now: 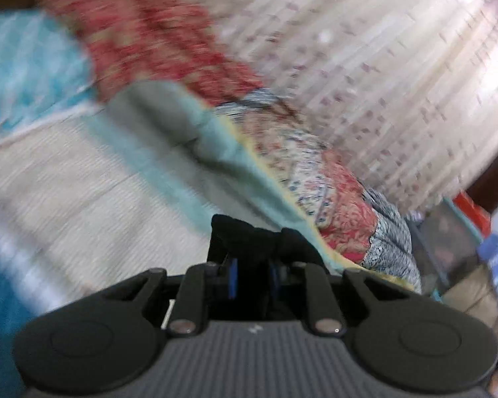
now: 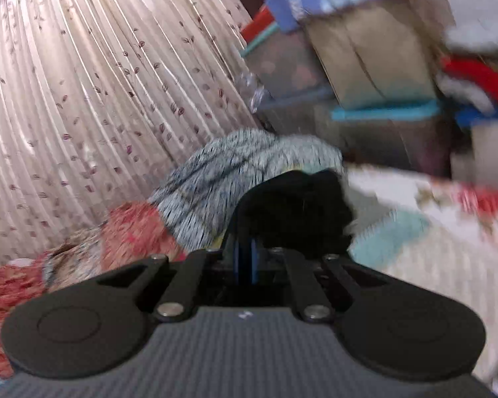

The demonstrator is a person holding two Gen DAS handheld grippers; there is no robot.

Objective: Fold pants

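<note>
left gripper [image 1: 252, 252] jaws pinched on bunched black pants [image 1: 245, 235], right gripper [image 2: 245, 252] jaws clamped on them too, curtain [image 2: 83, 83] filling upper left, boxes [image 2: 375, 59] crowding upper right, pretty blurry tbh

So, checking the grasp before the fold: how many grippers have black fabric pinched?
2. The left gripper is shut on the black pants; the right gripper is shut on them too. Blur hides the rest.

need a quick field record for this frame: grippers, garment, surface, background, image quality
left gripper: shut on black pants
right gripper: shut on the black pants
garment state: bunched at both grippers; rest out of view
surface: bed with patterned quilt
background: pleated leaf-print curtain, stacked storage bins
image quality: motion blur in both views
</note>
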